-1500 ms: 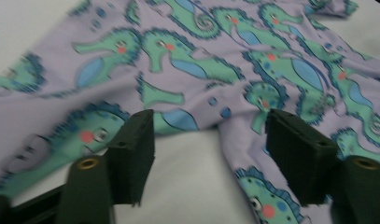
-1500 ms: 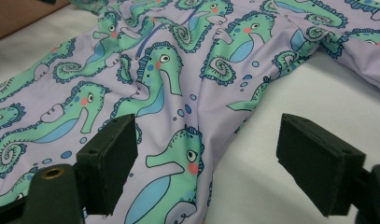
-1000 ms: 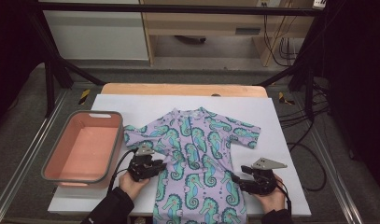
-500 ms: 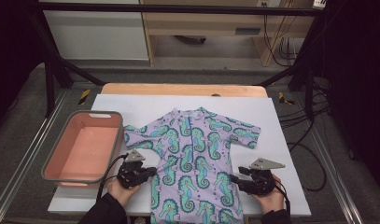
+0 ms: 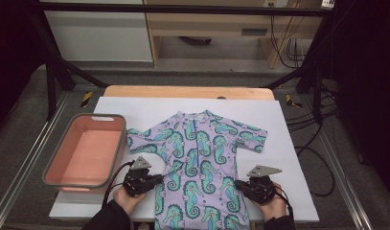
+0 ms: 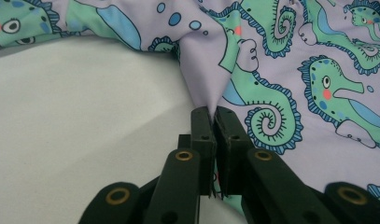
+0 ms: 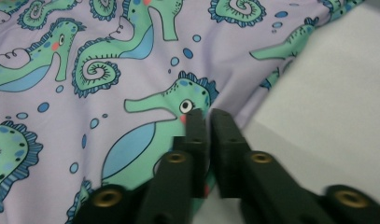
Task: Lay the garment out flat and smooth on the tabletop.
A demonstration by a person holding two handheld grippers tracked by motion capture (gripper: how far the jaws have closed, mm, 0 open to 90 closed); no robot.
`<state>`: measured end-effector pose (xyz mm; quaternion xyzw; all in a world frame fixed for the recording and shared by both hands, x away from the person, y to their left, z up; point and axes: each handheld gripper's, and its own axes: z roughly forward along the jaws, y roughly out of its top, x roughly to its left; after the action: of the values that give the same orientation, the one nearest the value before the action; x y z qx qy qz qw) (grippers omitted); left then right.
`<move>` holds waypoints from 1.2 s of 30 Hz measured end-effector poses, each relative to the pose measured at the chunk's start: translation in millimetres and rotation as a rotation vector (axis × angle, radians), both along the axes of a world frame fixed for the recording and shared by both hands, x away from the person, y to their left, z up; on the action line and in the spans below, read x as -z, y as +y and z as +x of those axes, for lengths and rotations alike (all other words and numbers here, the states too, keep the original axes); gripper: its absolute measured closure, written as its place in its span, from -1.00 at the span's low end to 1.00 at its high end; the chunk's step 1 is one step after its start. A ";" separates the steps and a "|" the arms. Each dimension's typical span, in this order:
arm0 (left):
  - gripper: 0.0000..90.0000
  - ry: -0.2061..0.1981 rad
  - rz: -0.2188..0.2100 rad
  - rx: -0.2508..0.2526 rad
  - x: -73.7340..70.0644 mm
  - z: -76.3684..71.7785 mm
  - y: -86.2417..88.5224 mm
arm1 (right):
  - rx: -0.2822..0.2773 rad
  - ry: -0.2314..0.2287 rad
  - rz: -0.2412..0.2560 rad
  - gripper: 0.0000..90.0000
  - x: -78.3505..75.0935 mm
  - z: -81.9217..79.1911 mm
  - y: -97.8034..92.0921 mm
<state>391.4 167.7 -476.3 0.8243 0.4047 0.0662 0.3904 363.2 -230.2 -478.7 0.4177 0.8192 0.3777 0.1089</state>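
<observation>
A lilac child's swimsuit (image 5: 197, 158) printed with green seahorses lies face up on the white sheet (image 5: 298, 143), collar away from me, legs over the near edge. My left gripper (image 5: 156, 179) is shut on the garment's left side edge; a pinched fold of lilac cloth (image 6: 206, 84) rises from between its jaws. My right gripper (image 5: 238, 184) is shut on the right side edge, its jaws closed over the seahorse fabric (image 7: 131, 93). A hand holds each gripper at the table's near edge.
A salmon-pink tub with a grey rim (image 5: 53, 163) stands empty to the left of the sheet. Cables (image 5: 322, 143) trail off the right side. A wooden board edge (image 5: 188, 92) shows behind the sheet, and black frame legs stand at both back corners.
Both grippers have pulled toward me with the swimsuit, dragging it nearer the front edge so its legs hang over. The left gripper has shifted slightly outward.
</observation>
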 end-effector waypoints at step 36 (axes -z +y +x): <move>0.32 -0.055 0.024 0.042 -7.1 -53.2 26.0 | 0.005 -0.054 0.040 0.17 -5.7 -22.0 -4.5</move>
<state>338.2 193.8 -469.3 0.8351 0.3757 0.0858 0.3926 341.2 -234.7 -473.0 0.4115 0.8070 0.4050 0.1235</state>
